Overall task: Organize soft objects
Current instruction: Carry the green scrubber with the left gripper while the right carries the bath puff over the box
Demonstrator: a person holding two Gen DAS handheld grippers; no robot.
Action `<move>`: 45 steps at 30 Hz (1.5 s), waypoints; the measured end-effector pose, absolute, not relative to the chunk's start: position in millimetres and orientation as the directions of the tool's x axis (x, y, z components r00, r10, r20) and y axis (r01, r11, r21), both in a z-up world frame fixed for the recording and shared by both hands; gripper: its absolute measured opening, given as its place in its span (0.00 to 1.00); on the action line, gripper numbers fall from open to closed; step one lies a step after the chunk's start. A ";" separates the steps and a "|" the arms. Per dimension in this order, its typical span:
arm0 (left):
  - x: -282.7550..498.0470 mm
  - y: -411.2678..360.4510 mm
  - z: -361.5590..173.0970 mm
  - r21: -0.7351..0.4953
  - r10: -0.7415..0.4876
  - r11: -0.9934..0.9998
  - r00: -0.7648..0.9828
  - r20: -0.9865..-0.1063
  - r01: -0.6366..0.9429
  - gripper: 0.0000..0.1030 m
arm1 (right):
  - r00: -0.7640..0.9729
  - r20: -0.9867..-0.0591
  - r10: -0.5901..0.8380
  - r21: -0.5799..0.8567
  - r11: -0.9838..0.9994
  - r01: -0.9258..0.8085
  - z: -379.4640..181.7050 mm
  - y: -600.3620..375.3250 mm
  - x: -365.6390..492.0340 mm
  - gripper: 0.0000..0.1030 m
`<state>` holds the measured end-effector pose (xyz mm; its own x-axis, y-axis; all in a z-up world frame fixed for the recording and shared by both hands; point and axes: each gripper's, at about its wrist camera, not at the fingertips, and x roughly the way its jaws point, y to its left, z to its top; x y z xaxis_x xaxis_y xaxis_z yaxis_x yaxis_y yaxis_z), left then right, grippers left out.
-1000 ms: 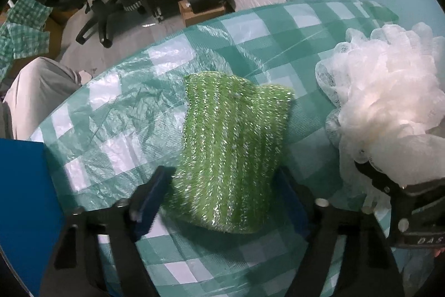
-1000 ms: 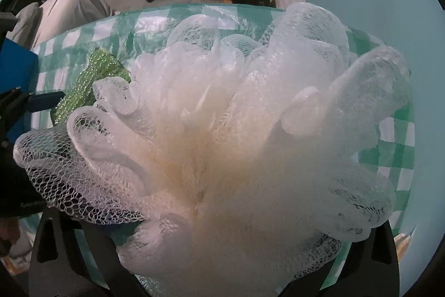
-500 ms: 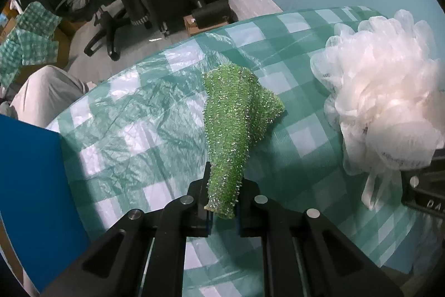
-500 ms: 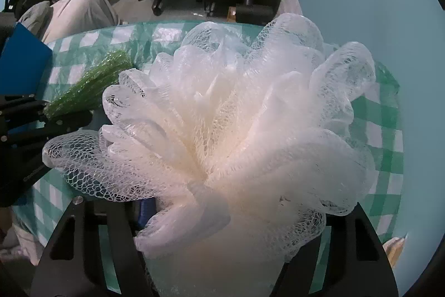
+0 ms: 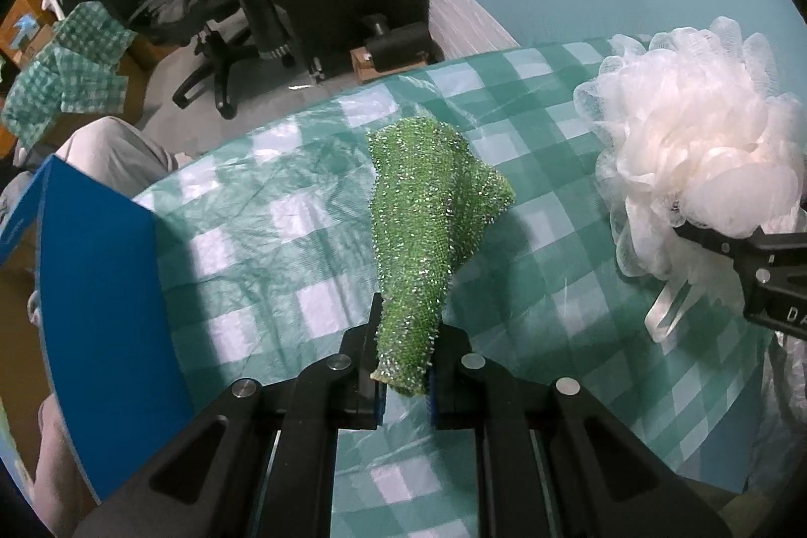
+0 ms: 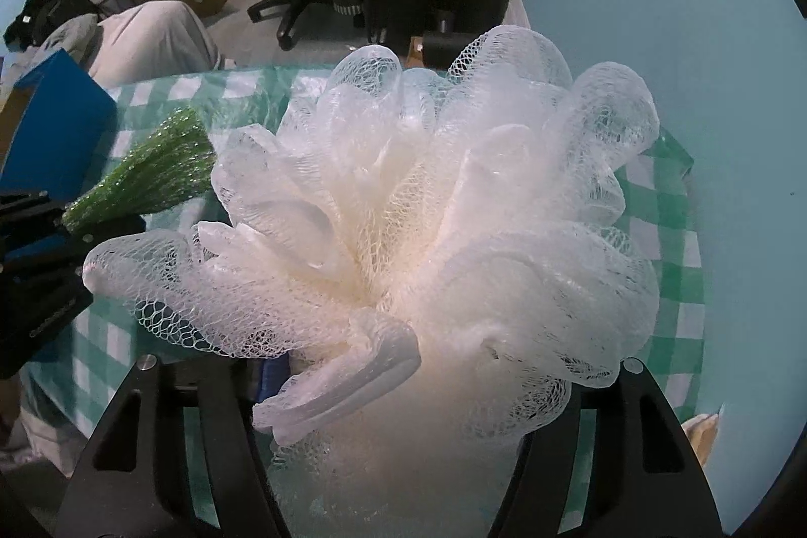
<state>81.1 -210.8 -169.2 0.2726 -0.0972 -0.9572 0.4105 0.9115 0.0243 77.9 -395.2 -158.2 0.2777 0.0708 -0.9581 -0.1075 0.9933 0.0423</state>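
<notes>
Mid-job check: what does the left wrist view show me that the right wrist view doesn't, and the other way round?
Left wrist only: the left gripper from behind, shut on the narrow end of the green sparkly cloth, and the white mesh pouf's ribbon loop hanging below it.

Right wrist only: the pouf close up, filling the frame and hiding the right gripper's fingertips.

Both: cloth, pouf, checked tablecloth, blue box, office chair.

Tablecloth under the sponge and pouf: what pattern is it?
A teal-green and white check, glossy plastic tablecloth; clearest in the left wrist view.
</notes>
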 end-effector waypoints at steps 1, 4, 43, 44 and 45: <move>79.6 -208.5 -165.8 0.024 -0.099 0.913 0.278 -0.955 0.407 0.11 | 0.282 -0.956 0.075 0.045 0.993 -0.109 -154.7 -394.5 77.5 0.63; 75.8 -201.6 -152.9 0.029 -0.100 0.918 0.300 -0.949 0.397 0.11 | 0.293 -0.952 0.083 0.050 0.992 -0.118 -145.4 -390.8 76.8 0.63; 41.7 -52.6 -60.9 -0.015 -0.046 0.997 0.432 -0.900 0.075 0.11 | 0.381 -0.890 0.249 0.102 0.925 -0.366 -59.3 -286.5 89.0 0.62; 41.0 -47.8 -61.3 -0.016 -0.042 0.998 0.431 -0.901 0.063 0.11 | 0.381 -0.889 0.253 0.103 0.923 -0.371 -58.2 -285.6 87.4 0.61; 40.4 -44.5 -61.9 -0.015 -0.037 0.998 0.431 -0.902 0.055 0.11 | 0.380 -0.888 0.259 0.106 0.919 -0.379 -57.7 -281.3 88.3 0.61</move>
